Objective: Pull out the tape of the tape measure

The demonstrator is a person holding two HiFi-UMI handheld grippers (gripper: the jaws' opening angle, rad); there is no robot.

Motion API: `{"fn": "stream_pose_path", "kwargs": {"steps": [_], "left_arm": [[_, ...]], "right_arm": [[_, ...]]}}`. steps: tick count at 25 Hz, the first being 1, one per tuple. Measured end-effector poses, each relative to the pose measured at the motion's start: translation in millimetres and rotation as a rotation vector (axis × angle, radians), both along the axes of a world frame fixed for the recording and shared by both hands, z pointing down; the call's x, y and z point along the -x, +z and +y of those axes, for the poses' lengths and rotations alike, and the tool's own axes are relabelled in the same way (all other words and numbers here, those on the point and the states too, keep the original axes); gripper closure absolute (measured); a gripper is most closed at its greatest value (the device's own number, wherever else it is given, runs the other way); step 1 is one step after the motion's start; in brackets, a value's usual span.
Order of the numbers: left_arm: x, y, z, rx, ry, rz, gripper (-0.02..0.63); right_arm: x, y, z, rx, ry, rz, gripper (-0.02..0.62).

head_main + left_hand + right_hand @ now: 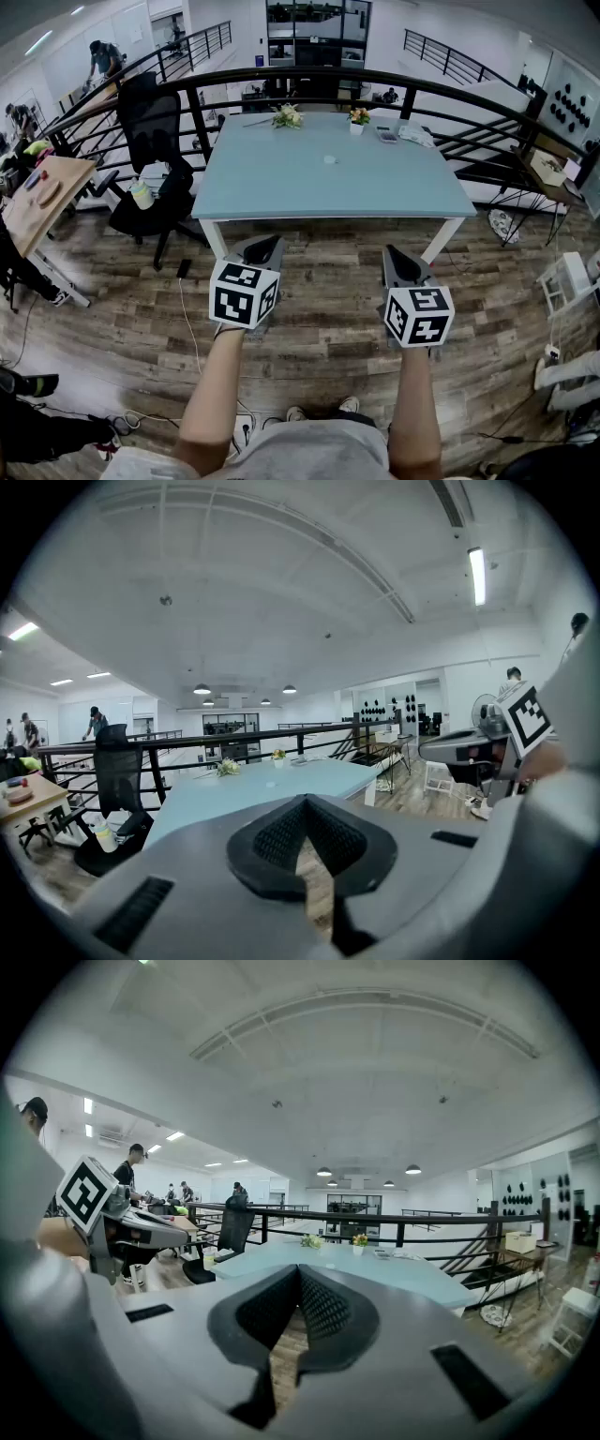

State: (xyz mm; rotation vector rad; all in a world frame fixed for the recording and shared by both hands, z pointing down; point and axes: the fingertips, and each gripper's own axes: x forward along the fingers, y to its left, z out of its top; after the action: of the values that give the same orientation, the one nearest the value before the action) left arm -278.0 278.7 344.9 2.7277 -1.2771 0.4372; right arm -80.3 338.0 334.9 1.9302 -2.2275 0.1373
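A small pale round object lies alone near the middle of the light blue table; it is too small to tell whether it is the tape measure. In the head view both grippers hover over the wooden floor, short of the table's front edge. My left gripper is shut and holds nothing, and its own view shows its jaws meeting with the table beyond. My right gripper is also shut and empty. Each gripper view shows the other gripper at its side edge.
Two small flower pots and some flat items sit at the table's far edge. A black railing runs behind. A black office chair stands left of the table, a wooden desk further left. Cables lie on the floor.
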Motion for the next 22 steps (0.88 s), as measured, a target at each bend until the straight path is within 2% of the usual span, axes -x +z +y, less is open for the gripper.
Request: {"fn": "stream_pose_path", "kwargs": {"steps": [18,22], "left_arm": [[-18,12,-32,0.008,0.002,-0.018,0.607],[-38,15,-50,0.017,0.012,-0.016,0.551]], "right_arm": [[-6,15,-32,0.009,-0.018,-0.012,0.589],[-21,16,-52,0.004,-0.026,-0.013,0.571]]}}
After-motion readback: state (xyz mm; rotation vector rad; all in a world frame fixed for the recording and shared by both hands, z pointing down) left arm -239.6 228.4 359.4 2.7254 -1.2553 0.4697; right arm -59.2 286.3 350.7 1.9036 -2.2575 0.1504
